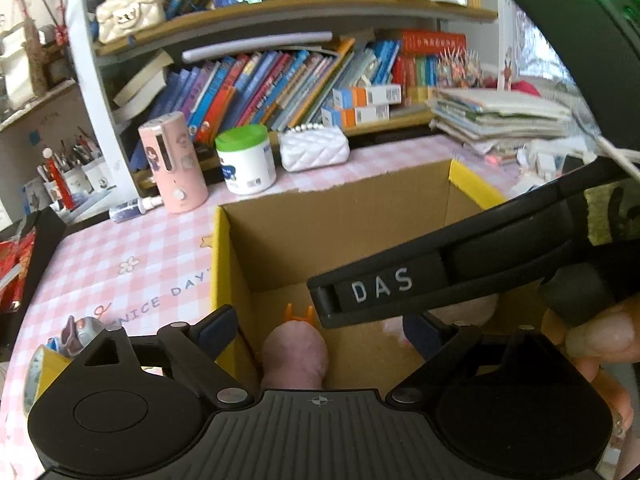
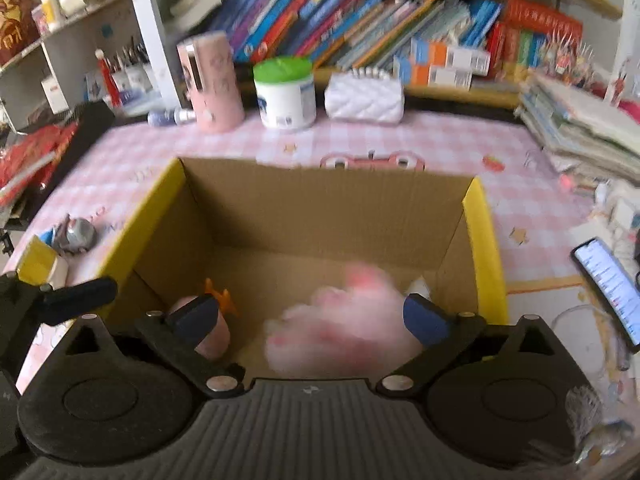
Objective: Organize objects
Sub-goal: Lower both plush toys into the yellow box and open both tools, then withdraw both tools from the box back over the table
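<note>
Cardboard box (image 2: pixel 320 216) with yellow flaps is seen open on the pink checked tabletop (image 2: pixel 400 136). Two items are already lodged inside: a blurred pink plush toy (image 2: pixel 340 328) toward the right of the floor, and a pinkish rounded toy with an orange clip-like piece (image 2: pixel 220 300) at the left corner. Right tongs (image 2: pixel 312 320) are spread wide above the plush, nothing pressed between the pads; left tongs (image 1: pixel 320 336) are likewise wide apart over the box and empty. Judged: part of the sorting is done. Left outside: a small grey figure (image 2: pixel 76 234) and a yellow-and-white item (image 2: pixel 38 262) beside the box's left wall; whether the pink cylinder (image 2: pixel 212 84), green-lidded jar (image 2: pixel 285 94) and white quilted purse (image 2: pixel 363 98) at the back belong to the job cannot be told.
</note>
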Tool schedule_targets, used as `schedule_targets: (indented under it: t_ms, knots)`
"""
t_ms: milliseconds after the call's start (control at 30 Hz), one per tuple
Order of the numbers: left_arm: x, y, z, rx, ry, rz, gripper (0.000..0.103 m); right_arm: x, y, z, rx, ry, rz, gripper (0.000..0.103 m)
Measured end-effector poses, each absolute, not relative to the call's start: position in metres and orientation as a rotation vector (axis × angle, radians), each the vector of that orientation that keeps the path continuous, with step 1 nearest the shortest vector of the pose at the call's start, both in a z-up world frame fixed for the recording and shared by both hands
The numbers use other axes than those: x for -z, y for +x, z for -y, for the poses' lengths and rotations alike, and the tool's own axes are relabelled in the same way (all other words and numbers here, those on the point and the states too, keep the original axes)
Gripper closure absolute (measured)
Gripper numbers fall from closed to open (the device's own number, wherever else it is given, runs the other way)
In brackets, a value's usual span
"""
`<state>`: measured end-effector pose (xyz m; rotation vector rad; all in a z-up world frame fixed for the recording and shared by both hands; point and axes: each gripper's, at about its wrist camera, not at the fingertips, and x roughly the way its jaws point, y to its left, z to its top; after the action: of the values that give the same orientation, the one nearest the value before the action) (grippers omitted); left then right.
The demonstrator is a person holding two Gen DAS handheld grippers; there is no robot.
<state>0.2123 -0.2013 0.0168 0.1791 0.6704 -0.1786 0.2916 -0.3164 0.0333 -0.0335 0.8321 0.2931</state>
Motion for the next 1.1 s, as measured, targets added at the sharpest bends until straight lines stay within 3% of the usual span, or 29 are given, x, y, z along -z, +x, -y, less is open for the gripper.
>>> schedule_targets:
  t_ms: [633,1100]
  knots:
    - [-0.036,0.127,0.138,0.137,0.079,-0.57,0.005,-0.058,0.166,0.303,-0.075,0.054,-0.58,0.0]
    - [-0.016,0.064,0.078,0.096,0.088,-0.664,0.004,-0.031,0.092,0.255,0.019,0.08,-0.685,0.0]
